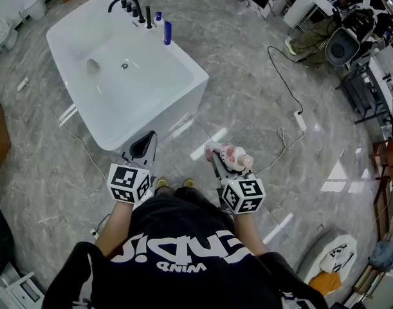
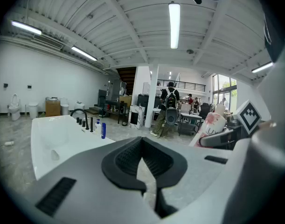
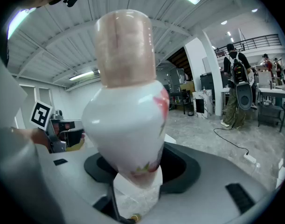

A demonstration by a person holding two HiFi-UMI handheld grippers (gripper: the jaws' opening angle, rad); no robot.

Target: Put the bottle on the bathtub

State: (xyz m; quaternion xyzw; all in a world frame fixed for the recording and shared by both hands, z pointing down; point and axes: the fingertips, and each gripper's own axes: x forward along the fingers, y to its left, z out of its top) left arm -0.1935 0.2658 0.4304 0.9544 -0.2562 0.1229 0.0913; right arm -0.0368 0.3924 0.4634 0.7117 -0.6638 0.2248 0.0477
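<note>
1. Head view: the person stands on the grey marble floor, a gripper in each hand, both held low in front of the body.
2. Head view: the left gripper points toward the white bathtub. Its jaws are together, with nothing between them.
3. Head view: the right gripper is clamped on the bottle, which is white with a red print and a pale cap. The bottle lies roughly level over the floor with its cap to the right. It is well apart from the bathtub and not on it.
4. Head view: on the tub's far ledge are a black faucet and a blue bottle just beside the taps. A power strip with its cable lies on the floor to the right.
5. Left gripper view: the left gripper has its dark pads meeting at the tips, with nothing held and only floor showing behind.
6. Left gripper view: the bathtub is ahead to the left, with the faucet and the blue bottle on its ledge. The bottle shows at right in the right gripper. A person with a backpack stands far back.
7. Right gripper view: the right gripper has its jaws shut onto the lower body of the bottle. The bottle stands up along the jaws and fills the middle of the view, with the pinkish cap on top.
8. Right gripper view: the person with a backpack is at right, and the power strip is on the floor. The tub is hidden behind the bottle.
</note>
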